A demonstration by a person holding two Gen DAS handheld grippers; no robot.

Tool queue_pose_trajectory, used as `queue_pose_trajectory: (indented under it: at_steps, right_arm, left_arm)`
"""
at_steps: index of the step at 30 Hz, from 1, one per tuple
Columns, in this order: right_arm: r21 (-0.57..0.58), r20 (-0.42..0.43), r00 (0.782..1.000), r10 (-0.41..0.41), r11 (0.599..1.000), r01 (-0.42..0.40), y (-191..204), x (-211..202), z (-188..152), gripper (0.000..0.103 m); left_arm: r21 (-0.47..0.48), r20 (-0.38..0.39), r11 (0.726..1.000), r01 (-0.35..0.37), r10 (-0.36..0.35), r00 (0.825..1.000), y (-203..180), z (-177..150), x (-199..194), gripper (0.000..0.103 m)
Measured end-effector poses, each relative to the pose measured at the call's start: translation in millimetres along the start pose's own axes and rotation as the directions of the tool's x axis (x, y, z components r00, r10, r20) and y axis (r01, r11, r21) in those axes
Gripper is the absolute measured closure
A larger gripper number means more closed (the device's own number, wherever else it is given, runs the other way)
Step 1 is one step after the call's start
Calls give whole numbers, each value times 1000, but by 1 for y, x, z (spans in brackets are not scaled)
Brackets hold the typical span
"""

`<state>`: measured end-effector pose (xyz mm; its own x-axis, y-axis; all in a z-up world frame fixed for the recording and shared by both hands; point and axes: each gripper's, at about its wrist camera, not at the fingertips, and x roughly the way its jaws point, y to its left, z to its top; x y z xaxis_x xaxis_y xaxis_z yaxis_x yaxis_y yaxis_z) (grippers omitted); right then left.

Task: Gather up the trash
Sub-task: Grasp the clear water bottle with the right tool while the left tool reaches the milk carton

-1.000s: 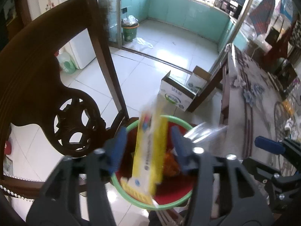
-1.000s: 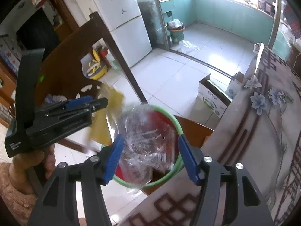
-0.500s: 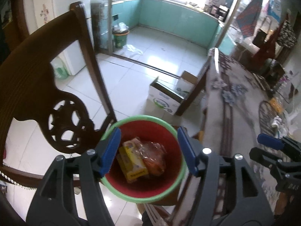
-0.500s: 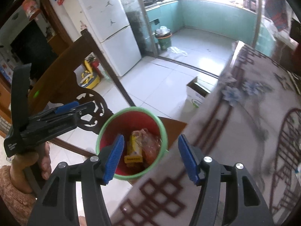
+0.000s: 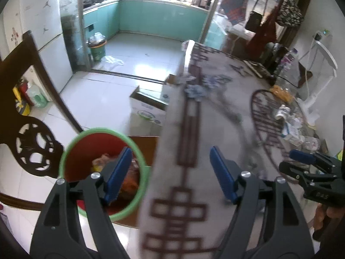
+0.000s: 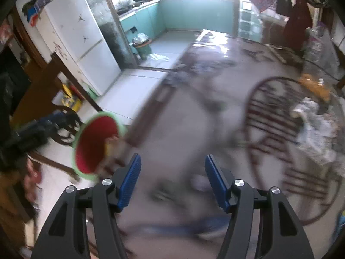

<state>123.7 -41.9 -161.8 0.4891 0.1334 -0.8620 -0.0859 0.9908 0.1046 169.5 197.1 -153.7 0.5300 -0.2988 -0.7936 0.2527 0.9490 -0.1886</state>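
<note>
The red bin with a green rim [image 5: 71, 149] stands on a chair seat beside the table; an orange wrapper [image 5: 131, 181] and other trash lie inside it. My left gripper [image 5: 170, 168] hangs over the table's edge, just right of the bin; its jaws are opening and hold nothing. My right gripper [image 6: 172, 170] is open and empty above the patterned tablecloth [image 6: 183, 112], with the bin [image 6: 120, 127] to its left. It shows at the right of the left wrist view as the right gripper [image 5: 293, 161]. A pile of crumpled trash [image 6: 312, 129] lies at the table's right side.
A carved dark wooden chair back [image 5: 32, 146] rises left of the bin. On the tiled floor beyond stands an open cardboard box [image 5: 148, 108]. A white fridge [image 6: 82, 49] and a green waste bin [image 5: 97, 49] stand further off. Orange packets [image 5: 282, 92] lie near the trash pile.
The yellow packet and the clear wrapper have dropped into the bin. Both grippers have swung right, from over the bin to over the table. The left jaws have widened.
</note>
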Motion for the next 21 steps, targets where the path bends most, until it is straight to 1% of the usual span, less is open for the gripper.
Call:
queue_pose_trajectory:
  at_steps: [2,4,6,7,8,9,11,13,14,15,17,18,19,20,21]
  right_arm:
    - [-33,-21,998,-53,998,52,-33,-8,-11,43]
    - [-60,-56,992,-114,992,111,-82,-18,-23,43]
    - [-86,-95,981,-169,983,161,-129,-25,-31,41]
    - [-103,-116,972,-206,976,195,-157,-29,-35,37]
    - [-120,-135,962,-239,967,224,-185,-33,-37,36]
    - [-141,-153,952,-264,960,243,-210,-35,-39,36]
    - [-195,-196,932,-306,943,269,-251,-36,-43,29]
    - [-286,-246,894,-374,910,302,-296,-30,-46,28]
    - [-313,-268,880,-392,899,305,-312,-28,-46,28]
    - [-342,-299,861,-411,889,305,-332,-22,-45,27]
    - [-380,-339,838,-427,877,292,-361,-10,-43,27]
    - [-392,-351,834,-425,876,281,-369,-5,-42,26]
    - [-401,-367,831,-417,877,263,-377,1,-41,23]
    - [-414,-386,827,-409,878,242,-382,10,-41,20]
    - [-428,-403,820,-406,876,223,-387,18,-43,20]
  left_arm:
    - [8,-2,1000,4,-4,1000,-23,-2,3,30]
    - [15,-11,1000,22,-22,1000,-49,-6,5,30]
    - [36,-17,999,40,-39,999,-82,-12,9,27]
    - [40,-21,998,44,-43,999,-94,-15,11,24]
    - [40,-32,998,56,-54,998,-113,-20,16,24]
    - [40,-44,997,68,-67,997,-126,-24,20,24]
    - [51,-68,994,92,-88,994,-155,-33,28,24]
    - [92,-90,988,122,-114,989,-191,-41,35,24]
    - [113,-98,984,137,-126,987,-204,-44,37,23]
    - [144,-105,977,157,-143,984,-219,-47,39,22]
    - [233,-108,955,183,-162,981,-251,-48,42,17]
    - [285,-106,941,185,-161,981,-266,-49,43,16]
    - [349,-104,919,186,-159,982,-284,-48,46,15]
    - [389,-104,902,187,-159,982,-295,-46,49,12]
    - [439,-110,877,193,-160,981,-309,-44,54,12]
